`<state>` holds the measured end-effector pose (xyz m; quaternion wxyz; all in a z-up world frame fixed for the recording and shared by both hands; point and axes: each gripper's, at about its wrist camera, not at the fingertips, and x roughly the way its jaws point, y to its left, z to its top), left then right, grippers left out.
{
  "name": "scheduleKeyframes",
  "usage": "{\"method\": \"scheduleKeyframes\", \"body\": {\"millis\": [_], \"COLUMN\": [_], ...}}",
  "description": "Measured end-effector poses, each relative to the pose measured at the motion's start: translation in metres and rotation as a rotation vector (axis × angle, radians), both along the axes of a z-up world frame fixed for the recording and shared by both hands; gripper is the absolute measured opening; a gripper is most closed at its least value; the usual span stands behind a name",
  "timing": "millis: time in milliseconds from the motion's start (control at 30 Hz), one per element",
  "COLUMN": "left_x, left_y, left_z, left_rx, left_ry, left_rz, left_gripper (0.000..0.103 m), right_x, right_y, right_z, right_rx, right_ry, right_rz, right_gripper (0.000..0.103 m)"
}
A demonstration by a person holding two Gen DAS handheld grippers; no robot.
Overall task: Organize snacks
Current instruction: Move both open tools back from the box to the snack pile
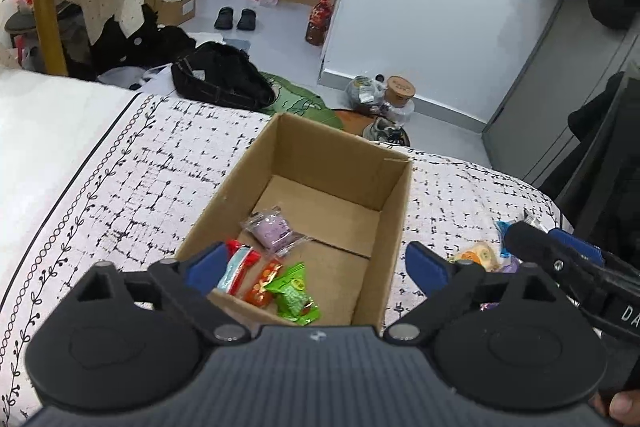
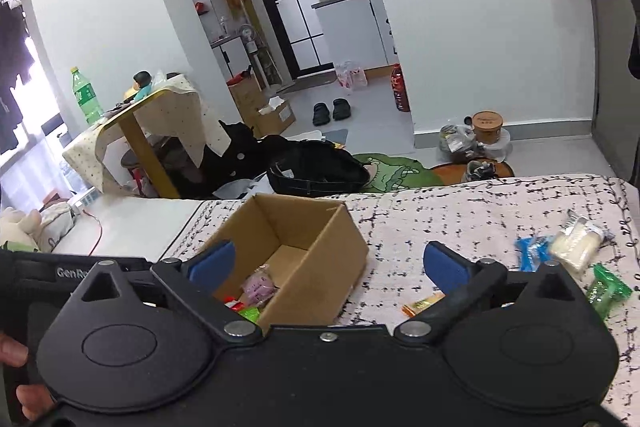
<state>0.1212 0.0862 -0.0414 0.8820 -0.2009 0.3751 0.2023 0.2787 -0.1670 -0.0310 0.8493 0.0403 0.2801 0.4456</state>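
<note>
An open cardboard box point(image 1: 394, 203) sits on the patterned bedspread and also shows in the right wrist view point(image 2: 340, 247). Inside it lie a purple packet point(image 1: 272, 229), a red-and-blue packet point(image 1: 238, 267), an orange-red packet point(image 1: 262, 285) and a green packet point(image 1: 294, 293). My left gripper point(image 1: 316, 263) is open and empty above the box's near end. My right gripper point(image 2: 340, 267) is open and empty above the box's right side. Loose snacks lie to the right of the box: a white packet point(image 2: 576, 241), a blue packet point(image 2: 530, 253), a green packet point(image 2: 606, 289) and an orange packet point(image 2: 424, 305).
The bedspread point(image 1: 120, 187) ends at a far edge with the floor beyond. On the floor are a black bag point(image 1: 220, 79), a green rug point(image 2: 394, 173), jars point(image 2: 486, 131) and slippers point(image 2: 332, 111). A draped side table point(image 2: 160, 119) stands at the left.
</note>
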Motion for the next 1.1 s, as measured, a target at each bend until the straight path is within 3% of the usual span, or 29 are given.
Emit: {"method": "scheduleKeyframes", "body": {"millis": [67, 1100], "left_x": [0.001, 0.054], "left_y": [-0.003, -0.081], "left_z": [0.001, -0.013], "left_rx": [0.004, -0.047], "left_ry": [-0.006, -0.082], "left_rz": [-0.009, -0.165], "left_gripper": [0.103, 0.103], "right_x": [0.0, 0.046], "right_y": [-0.005, -0.106], "right_z": [-0.001, -0.024], "right_rx": [-0.013, -0.02], "right_ry": [-0.012, 0.018], "right_rz": [-0.012, -0.233], "right_gripper": [0.102, 0.103]}}
